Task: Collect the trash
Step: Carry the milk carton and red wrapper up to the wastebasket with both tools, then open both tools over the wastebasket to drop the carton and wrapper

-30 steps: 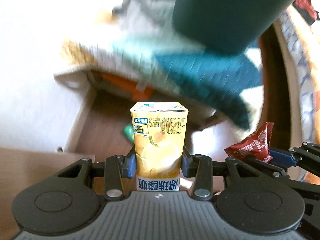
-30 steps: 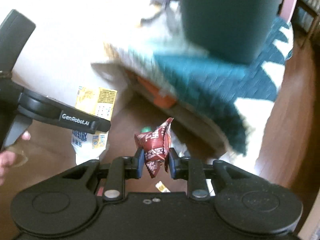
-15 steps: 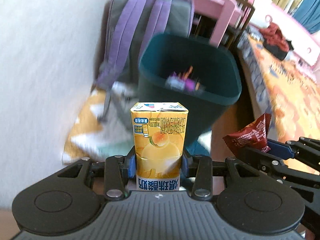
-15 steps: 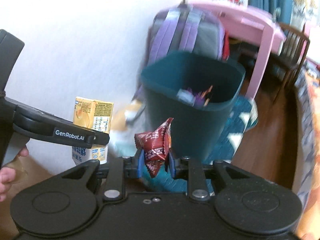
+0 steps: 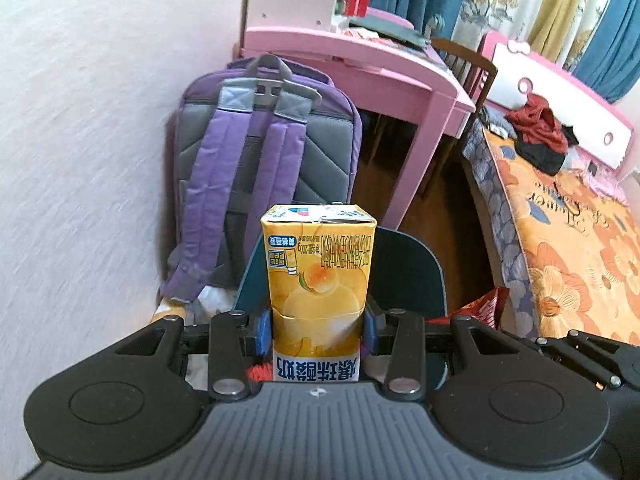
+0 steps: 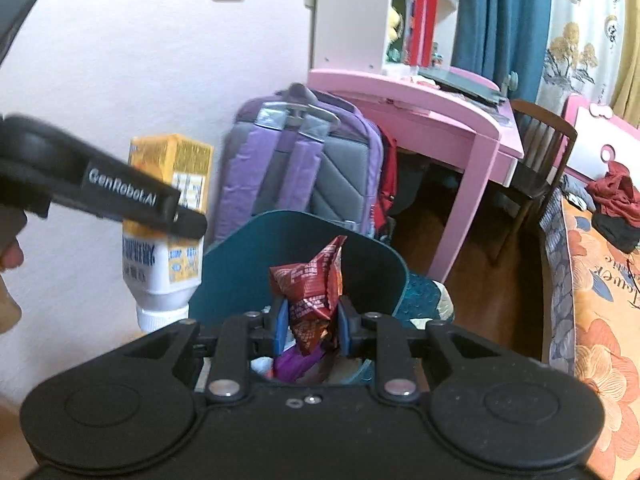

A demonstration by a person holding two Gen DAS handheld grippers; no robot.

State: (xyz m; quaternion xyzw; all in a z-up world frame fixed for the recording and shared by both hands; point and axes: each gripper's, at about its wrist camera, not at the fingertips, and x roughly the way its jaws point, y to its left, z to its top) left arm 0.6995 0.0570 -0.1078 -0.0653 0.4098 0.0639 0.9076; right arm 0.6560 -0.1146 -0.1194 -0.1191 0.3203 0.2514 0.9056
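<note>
Two grippers: each carries one piece of trash over the open bin.
Bed (image 5: 580, 248): orange flowered cover along the right side, with a heap of red and black clothes (image 5: 540, 136) near its pink headboard.
Desk (image 5: 360, 60): pink surface against the wall, a wooden chair (image 6: 540, 152) tucked at its far end.
Backpack (image 5: 260, 152): purple and grey, upright against the wall, straps facing out, directly behind the bin.
Trash bin (image 6: 240, 256): dark teal, on the floor in front of the backpack; scraps including a purple wrapper (image 6: 296, 364) lie inside.
Left gripper (image 5: 318, 332): fingers partly closed, blue pads pressed on both sides of the milk carton; a person's hand (image 6: 8, 264) shows behind it at the left edge of the right wrist view.
Right gripper (image 6: 310, 330): fingers closed to a narrow gap, pinching the snack wrapper.
Milk carton (image 5: 318, 272): yellow box with fruit print, held upside down by its lower part, in the air above the near-left rim of the bin.
Snack wrapper (image 6: 312, 284): crumpled dark red foil, sticking up from the fingers, held above the bin's opening.
</note>
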